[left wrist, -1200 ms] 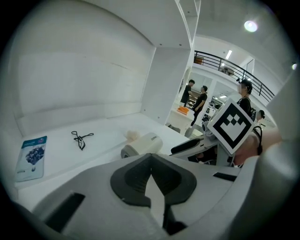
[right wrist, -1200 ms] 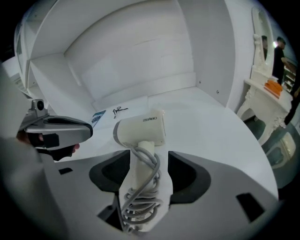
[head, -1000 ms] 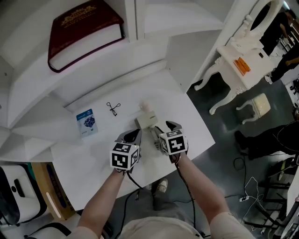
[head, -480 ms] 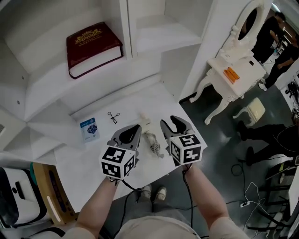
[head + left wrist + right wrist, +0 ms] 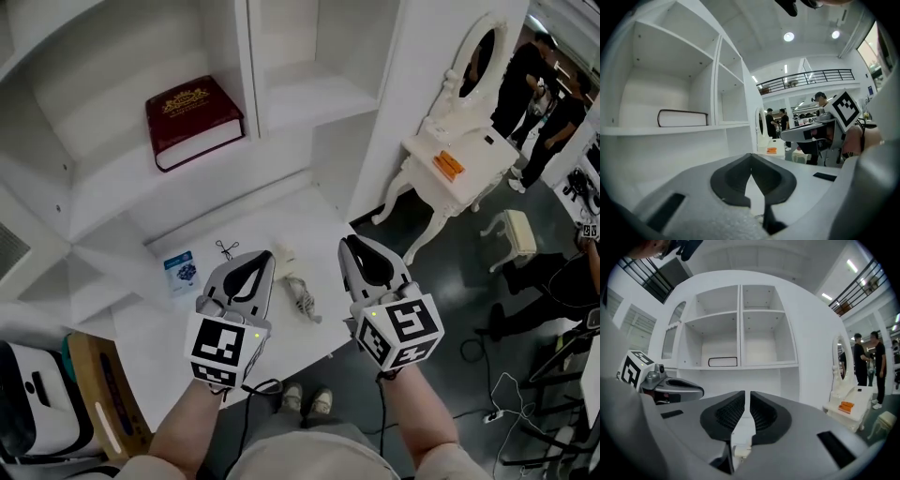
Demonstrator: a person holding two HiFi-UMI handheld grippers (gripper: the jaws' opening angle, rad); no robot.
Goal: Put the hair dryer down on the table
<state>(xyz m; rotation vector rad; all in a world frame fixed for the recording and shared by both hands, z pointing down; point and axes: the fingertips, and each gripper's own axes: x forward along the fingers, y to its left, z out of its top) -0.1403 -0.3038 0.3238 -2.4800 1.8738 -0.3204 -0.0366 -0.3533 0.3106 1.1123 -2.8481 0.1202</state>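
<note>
1. When read from the left of the head view, begins with the white table [image 5: 159, 323], bearing a small blue card [image 5: 181, 272] and, just to its right, a small black clip [image 5: 228, 249].
2. Above those, on a white shelf [image 5: 103, 150], shows a dark red book [image 5: 194, 120] lying flat.
3. Next comes to the left gripper [image 5: 266, 256], held above the table and pointing roughly level toward the shelves, jaws together at the tips, clamping nothing.
4. Between the two grippers and below them, finds the hair dryer [image 5: 287, 261] lying on the table, pale body toward the shelves, coiled cord [image 5: 305, 300] trailing toward the near edge, touched by neither gripper.
5. Right of that, reaches the right gripper [image 5: 348, 242], likewise above the table, jaws just now closing down to a thin slit, nothing between the pads.
6. Farther right, past the table's edge, takes in a white dressing table [image 5: 487, 150] with an oval mirror [image 5: 478, 56] and an orange thing [image 5: 448, 166] on top, plus a pale stool [image 5: 518, 232] on the dark floor [image 5: 441, 272] nearby.
7. At the far right, ends with people [image 5: 530, 84] standing.
</note>
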